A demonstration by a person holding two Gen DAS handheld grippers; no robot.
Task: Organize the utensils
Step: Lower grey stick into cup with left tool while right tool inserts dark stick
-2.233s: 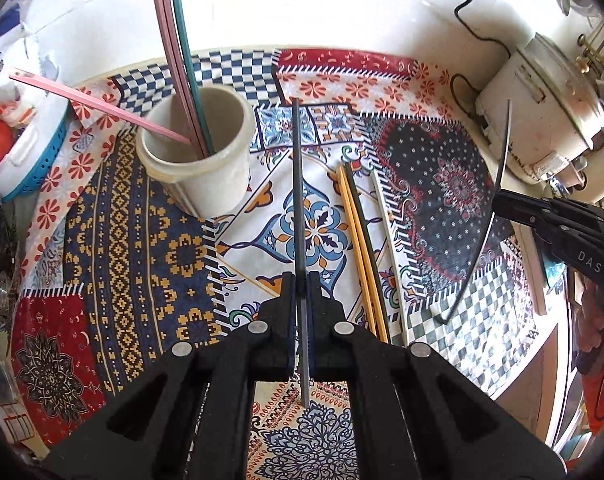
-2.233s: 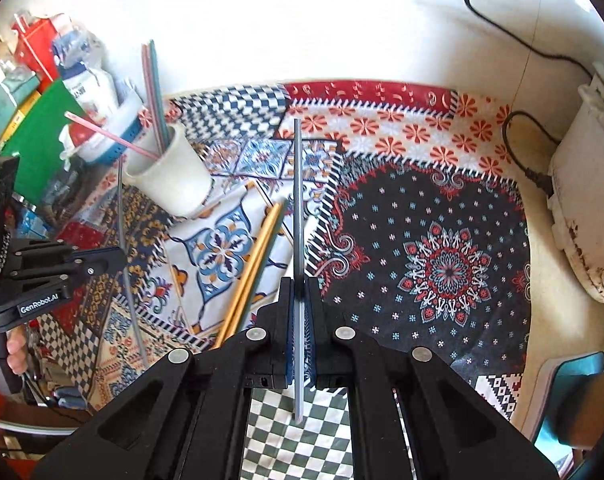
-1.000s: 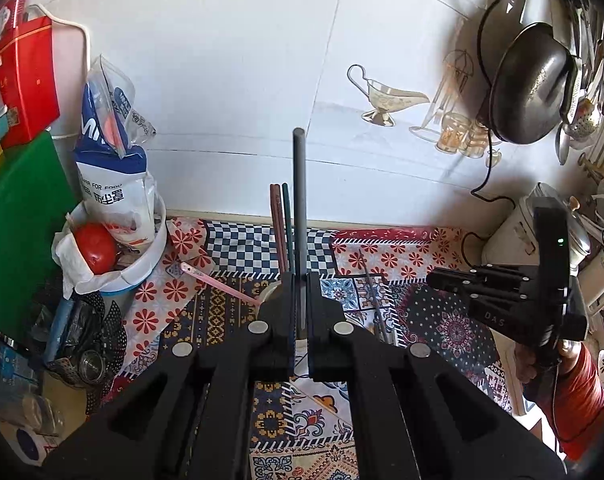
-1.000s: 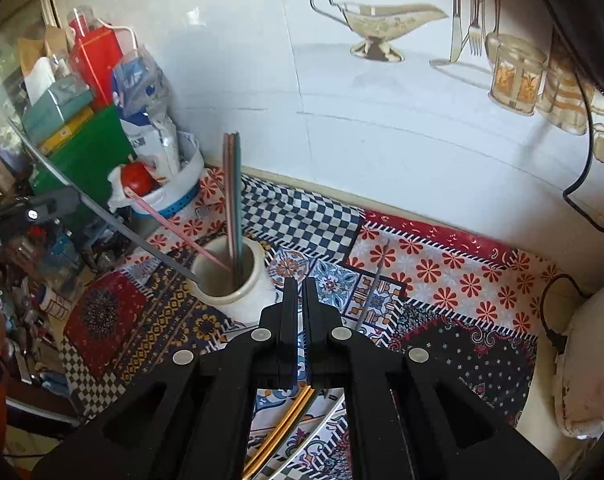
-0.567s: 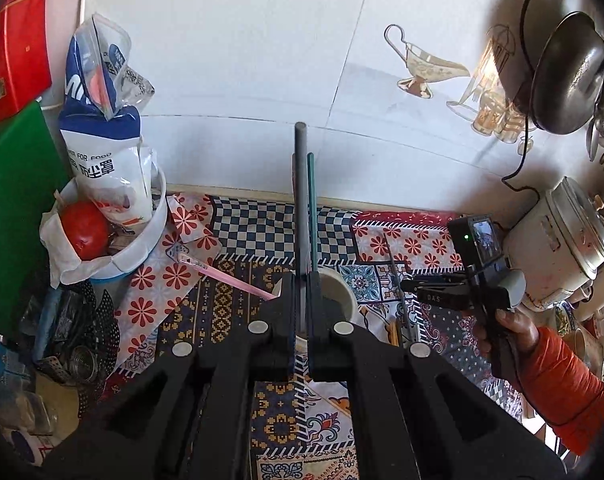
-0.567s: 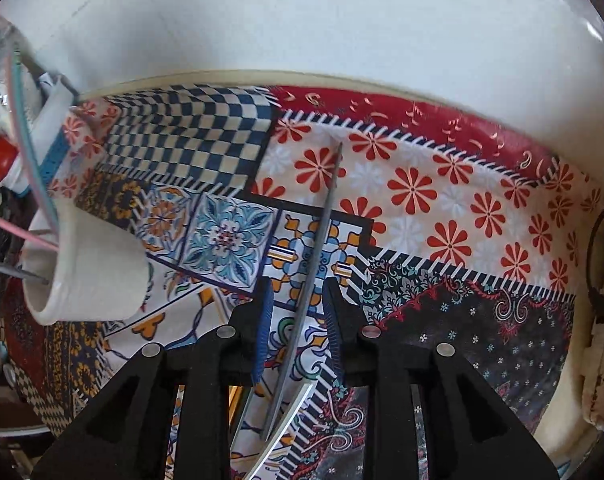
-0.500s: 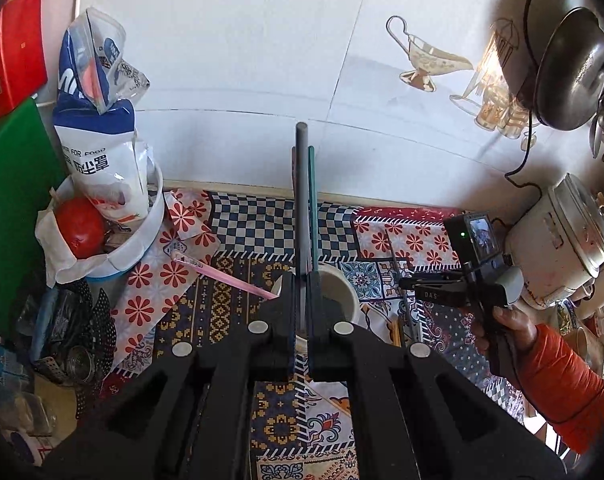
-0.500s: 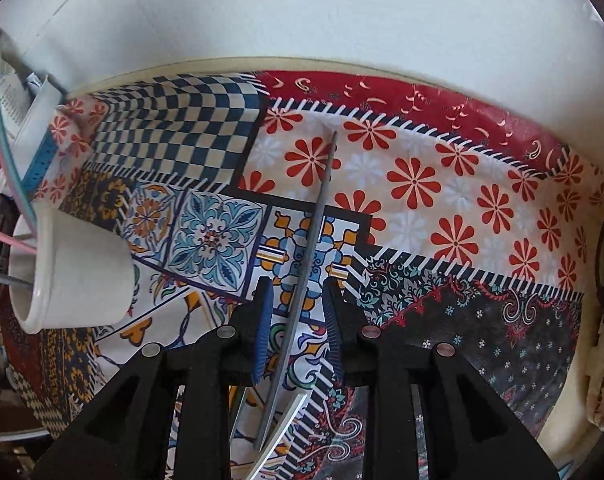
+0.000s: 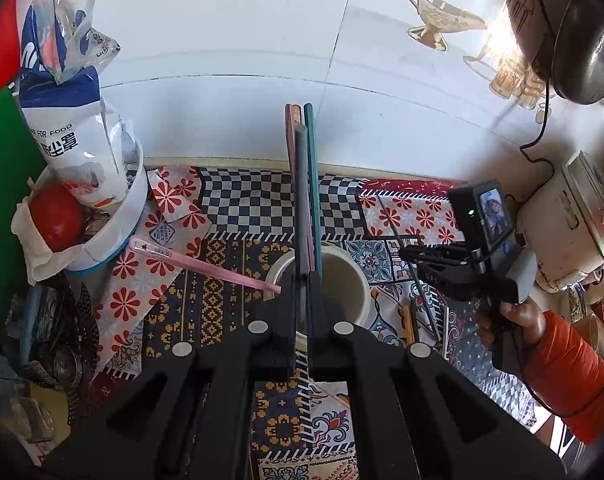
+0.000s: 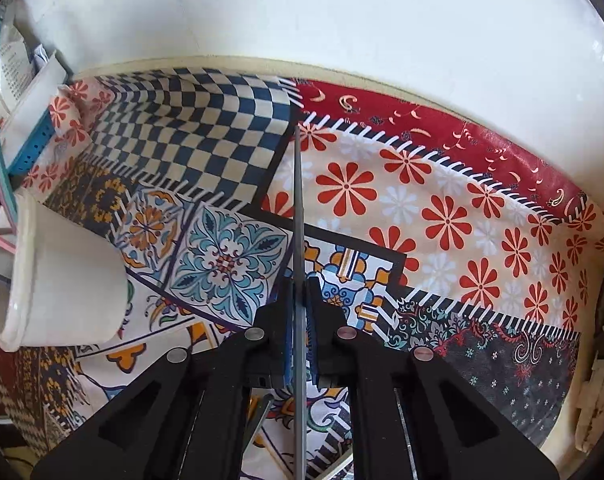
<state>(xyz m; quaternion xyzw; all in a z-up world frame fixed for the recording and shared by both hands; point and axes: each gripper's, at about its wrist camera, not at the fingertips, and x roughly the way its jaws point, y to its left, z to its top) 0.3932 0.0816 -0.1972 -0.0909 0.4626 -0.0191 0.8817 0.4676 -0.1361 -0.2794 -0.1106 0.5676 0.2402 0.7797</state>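
My left gripper (image 9: 302,280) is shut on a dark grey chopstick (image 9: 301,184) that stands up along its fingers, just above the near rim of the white cup (image 9: 341,276). A pink and a teal chopstick (image 9: 311,168) stand in the cup, and another pink one (image 9: 206,268) leans out to the left. My right gripper (image 10: 300,280) points down at the patterned cloth (image 10: 421,208), its pads pressed on a thin grey chopstick (image 10: 299,200). The left wrist view shows that right gripper (image 9: 405,254) to the right of the cup. The cup (image 10: 62,280) sits at the left of the right wrist view.
Yellow chopsticks (image 9: 407,320) lie on the cloth right of the cup. A white bowl (image 9: 114,224) with a tomato and a bag stands at the left, a rice cooker (image 9: 573,232) at the right. The tiled wall is close behind. A hand in an orange sleeve (image 9: 565,368) holds the right gripper.
The right gripper came down over the grey chopstick on the cloth with open jaws and closed on it. The left gripper sank toward the cup, still gripping the dark chopstick.
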